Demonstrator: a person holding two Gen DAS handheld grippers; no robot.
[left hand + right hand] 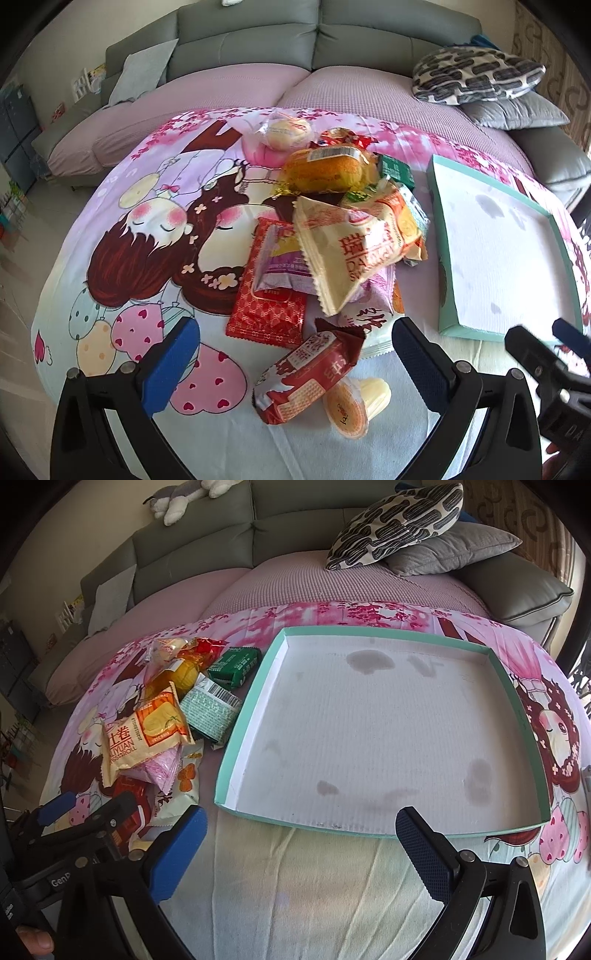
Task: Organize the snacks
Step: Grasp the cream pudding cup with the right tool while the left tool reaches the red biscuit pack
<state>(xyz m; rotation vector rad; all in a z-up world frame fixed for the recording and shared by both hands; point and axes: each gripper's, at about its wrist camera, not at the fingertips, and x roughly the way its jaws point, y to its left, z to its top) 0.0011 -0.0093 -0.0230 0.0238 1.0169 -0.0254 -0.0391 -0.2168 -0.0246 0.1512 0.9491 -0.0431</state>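
A pile of wrapped snacks (332, 221) lies on a cartoon-print cloth (147, 221). A red-and-white wafer pack (306, 376) and a small orange jelly cup (347, 410) lie nearest my left gripper (295, 373), which is open and empty, with the wafer pack between its fingers. A shallow teal-rimmed tray (369, 731) with a white stained floor sits right of the pile and holds nothing. My right gripper (299, 853) is open and empty just in front of the tray's near rim. The pile also shows in the right wrist view (166, 720), and the tray in the left wrist view (495, 251).
A grey sofa (258, 40) with pink seat covers stands behind the cloth. A patterned cushion (399, 520) and a grey cushion (454, 550) lie at the back right. A plush toy (184, 494) rests on the sofa back. The cloth's left edge drops to a tiled floor (22, 258).
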